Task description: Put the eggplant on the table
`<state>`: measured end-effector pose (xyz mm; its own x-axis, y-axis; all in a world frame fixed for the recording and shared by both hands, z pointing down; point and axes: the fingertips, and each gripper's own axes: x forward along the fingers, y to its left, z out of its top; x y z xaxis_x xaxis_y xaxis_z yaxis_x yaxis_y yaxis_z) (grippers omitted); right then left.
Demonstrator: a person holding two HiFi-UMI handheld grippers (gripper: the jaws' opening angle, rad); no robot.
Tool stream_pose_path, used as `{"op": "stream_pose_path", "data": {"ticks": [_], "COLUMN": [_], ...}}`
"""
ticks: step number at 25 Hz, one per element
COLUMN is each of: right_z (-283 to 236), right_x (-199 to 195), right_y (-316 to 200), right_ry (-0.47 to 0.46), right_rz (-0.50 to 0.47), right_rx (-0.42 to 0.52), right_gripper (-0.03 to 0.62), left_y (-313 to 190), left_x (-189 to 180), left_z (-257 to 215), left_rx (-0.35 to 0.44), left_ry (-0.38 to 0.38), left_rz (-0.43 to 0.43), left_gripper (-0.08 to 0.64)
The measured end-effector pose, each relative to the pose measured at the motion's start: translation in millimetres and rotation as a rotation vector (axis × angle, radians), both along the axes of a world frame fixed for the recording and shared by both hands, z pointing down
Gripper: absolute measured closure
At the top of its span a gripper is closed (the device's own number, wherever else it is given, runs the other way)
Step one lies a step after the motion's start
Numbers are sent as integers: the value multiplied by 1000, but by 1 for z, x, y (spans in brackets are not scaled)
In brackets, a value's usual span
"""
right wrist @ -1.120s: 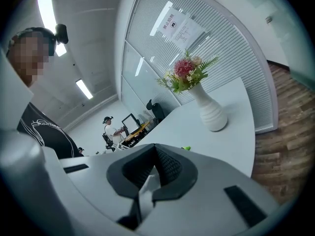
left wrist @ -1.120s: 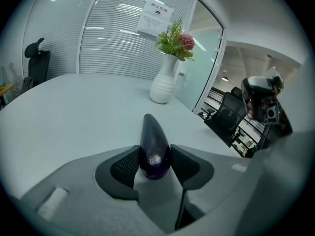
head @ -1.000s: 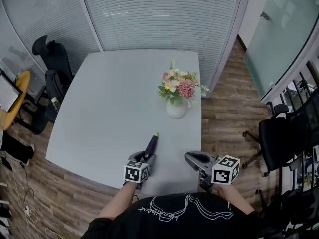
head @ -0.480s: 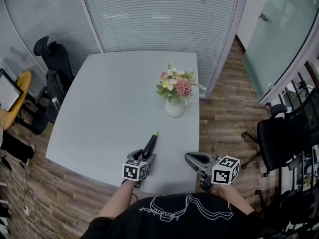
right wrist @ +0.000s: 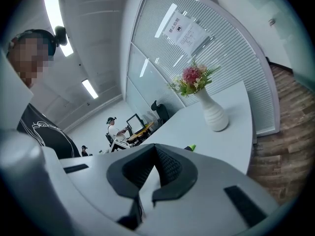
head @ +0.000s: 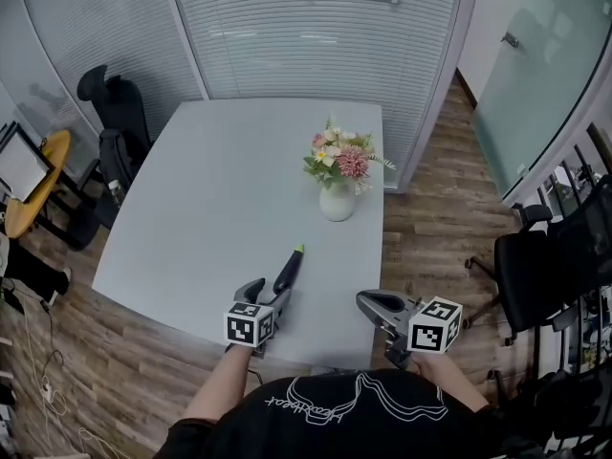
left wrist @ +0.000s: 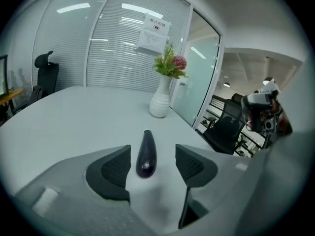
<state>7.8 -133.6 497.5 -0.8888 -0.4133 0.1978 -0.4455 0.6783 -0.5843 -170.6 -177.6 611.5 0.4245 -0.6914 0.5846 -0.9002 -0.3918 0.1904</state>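
Eggplant (head: 288, 272) lies flat on the table (head: 210, 189), its long axis in line with the left gripper (head: 267, 295). That gripper's jaws have just been opening and stand wide, clear of the eggplant. The right gripper (head: 375, 304) is closed, empty and farther off.

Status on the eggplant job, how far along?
Done: the eggplant lies on the table. In hand: nothing. The left gripper has just been opening its jaws, which stand wide with neither pad on the eggplant. The right gripper is shut and empty. Left: probably only to draw the left gripper clear.
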Motion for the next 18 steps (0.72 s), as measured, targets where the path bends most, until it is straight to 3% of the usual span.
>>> {"op": "stream_pose_path", "data": {"ticks": [8, 15, 18], "right_z": [-17, -30, -40], "right_x": [0, -7, -14], "right_y": [16, 34, 44], "right_ry": [-20, -42, -52], "right_rz": [-59, -130, -173], "right_rx": [36, 56, 82], "right_gripper": [583, 583, 583], "left_y": [35, 85, 105], "left_x": [30, 71, 81], "left_z": [-72, -147, -170], "left_rx": [104, 174, 197], "left_ry": [136, 402, 453], "left_rz": [61, 157, 183], "left_gripper": [290, 311, 356]}}
